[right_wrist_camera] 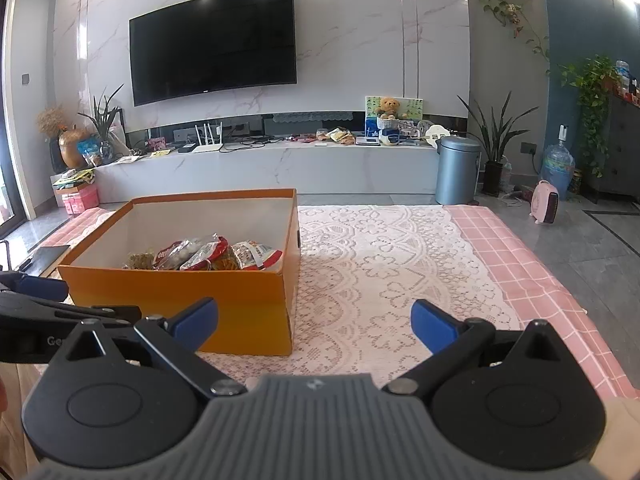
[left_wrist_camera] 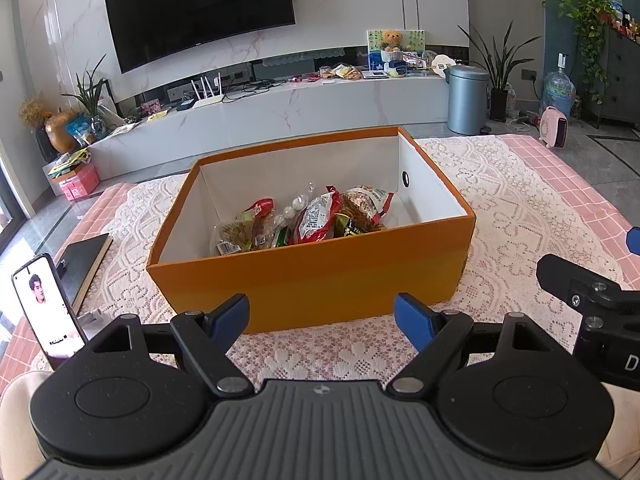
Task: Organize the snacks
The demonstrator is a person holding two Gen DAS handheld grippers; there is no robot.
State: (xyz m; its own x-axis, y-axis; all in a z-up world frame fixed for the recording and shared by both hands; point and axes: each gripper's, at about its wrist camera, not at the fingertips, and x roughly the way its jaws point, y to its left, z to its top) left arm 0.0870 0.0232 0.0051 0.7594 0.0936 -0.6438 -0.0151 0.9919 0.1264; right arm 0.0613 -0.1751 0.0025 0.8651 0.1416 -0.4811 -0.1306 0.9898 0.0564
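Left wrist view is showing the snacks [left_wrist_camera: 316,218] lying heaped together inside an orange box [left_wrist_camera: 344,276] with white inner walls, bunched toward its near side; among them a red packet [left_wrist_camera: 318,216] is leaning upright, with a brown packet [left_wrist_camera: 366,204] just to its right and clear wrapped pieces to its left. The box is sitting open-topped on a white lace cloth [left_wrist_camera: 500,216] that is covering the table, and a pink checked cover [left_wrist_camera: 560,168] is showing beyond the lace on the right. The left gripper [left_wrist_camera: 322,320] is hovering just in front of the box's near wall, its blue-tipped jaws spread wide apart and holding nothing. A phone [left_wrist_camera: 48,304] with a lit screen is standing at the left edge of the table, with a dark flat object [left_wrist_camera: 82,264] lying just behind it. From the right wrist view, the same box [right_wrist_camera: 240,300] is lying to the left of centre, and the right gripper [right_wrist_camera: 314,324] is hanging over bare lace beside the box's right corner, its jaws likewise standing wide apart and empty. Part of the left gripper is reaching in at that view's left edge. Beyond the table, a dark television [right_wrist_camera: 214,42] is hanging on a marble wall above a long low cabinet [right_wrist_camera: 280,168], and a blue-grey bin [right_wrist_camera: 456,170] is standing on the floor to the right.
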